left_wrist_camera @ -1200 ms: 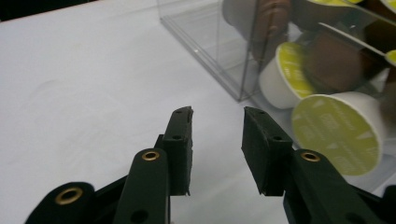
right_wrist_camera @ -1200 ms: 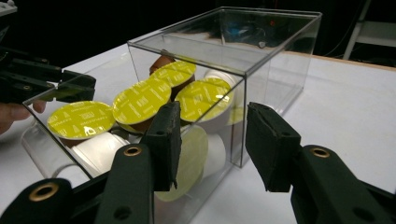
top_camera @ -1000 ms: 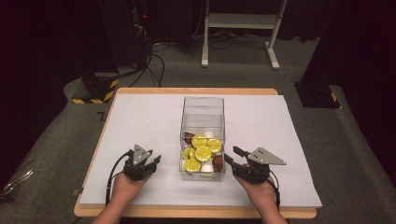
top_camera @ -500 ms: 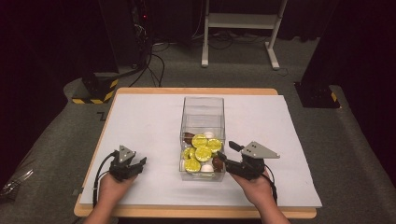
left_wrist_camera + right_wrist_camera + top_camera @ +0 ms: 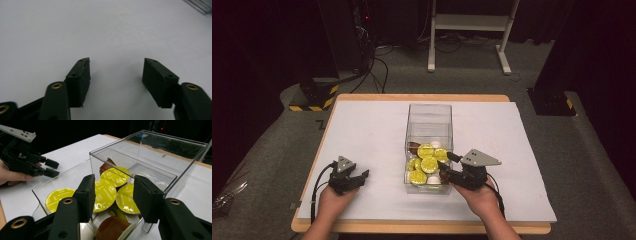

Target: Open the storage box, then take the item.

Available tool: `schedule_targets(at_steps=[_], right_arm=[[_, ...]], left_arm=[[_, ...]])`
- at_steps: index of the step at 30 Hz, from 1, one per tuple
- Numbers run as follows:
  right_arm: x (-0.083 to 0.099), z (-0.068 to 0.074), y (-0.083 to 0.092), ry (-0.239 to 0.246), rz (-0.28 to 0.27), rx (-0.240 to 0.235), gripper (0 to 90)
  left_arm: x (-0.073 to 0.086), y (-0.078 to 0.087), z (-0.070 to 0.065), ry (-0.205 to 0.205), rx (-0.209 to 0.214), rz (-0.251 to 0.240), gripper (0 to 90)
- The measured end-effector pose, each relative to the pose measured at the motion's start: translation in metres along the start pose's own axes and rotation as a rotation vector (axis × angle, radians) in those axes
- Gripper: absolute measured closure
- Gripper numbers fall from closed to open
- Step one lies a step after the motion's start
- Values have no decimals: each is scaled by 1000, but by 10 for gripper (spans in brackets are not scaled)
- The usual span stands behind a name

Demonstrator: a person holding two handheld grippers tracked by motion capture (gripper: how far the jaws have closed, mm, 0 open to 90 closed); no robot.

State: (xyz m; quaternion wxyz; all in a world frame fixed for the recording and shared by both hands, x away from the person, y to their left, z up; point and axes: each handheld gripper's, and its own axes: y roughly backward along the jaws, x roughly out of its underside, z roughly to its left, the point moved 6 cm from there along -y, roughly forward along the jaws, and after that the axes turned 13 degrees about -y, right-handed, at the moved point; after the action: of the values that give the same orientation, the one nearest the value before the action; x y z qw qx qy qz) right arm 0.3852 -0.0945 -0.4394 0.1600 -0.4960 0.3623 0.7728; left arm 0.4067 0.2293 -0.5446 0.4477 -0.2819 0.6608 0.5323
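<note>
Right tongs [image 5: 112, 192] part-open and closing, empty, just above yellow-lidded round coffee capsules [image 5: 107, 192] in clear plastic box [image 5: 429, 112]; left tongs [image 5: 354, 180] opening, empty, well aside.

- The tabletop [image 5: 362, 98] is wood-edged, standing on grey carpet.
- A white sheet [image 5: 372, 135] covers nearly all of it, leaving a thin wooden border.
- A clear plastic box [image 5: 429, 116] stands on the sheet near the middle, holding yellow-lidded capsules [image 5: 428, 164] and some brown and white ones.
</note>
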Motion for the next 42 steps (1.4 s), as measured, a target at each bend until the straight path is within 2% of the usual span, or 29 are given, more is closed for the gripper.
schedule_targets(at_steps=[3, 5, 9, 12, 22, 36, 42], right_arm=[[-1, 1, -2, 19, 19, 7, 508], [-2, 2, -2, 12, 27, 4, 469], [-2, 3, -4, 1, 44, -8, 416], [-2, 5, -6, 19, 48, -11, 395], [-2, 10, -11, 29, 67, 15, 367], [4, 13, -14, 26, 105, -4, 324], [6, 16, -22, 20, 133, -3, 320]], left_arm=[[1, 0, 2, 5, -11, 14, 335], [1, -1, 3, 7, -22, 18, 301], [0, -1, 3, 17, -24, 9, 295], [0, -2, 3, 21, -24, 6, 295], [1, -1, 4, 13, -22, 15, 294], [0, -1, 4, 18, -27, 13, 286], [1, -1, 4, 13, -26, 16, 286]])
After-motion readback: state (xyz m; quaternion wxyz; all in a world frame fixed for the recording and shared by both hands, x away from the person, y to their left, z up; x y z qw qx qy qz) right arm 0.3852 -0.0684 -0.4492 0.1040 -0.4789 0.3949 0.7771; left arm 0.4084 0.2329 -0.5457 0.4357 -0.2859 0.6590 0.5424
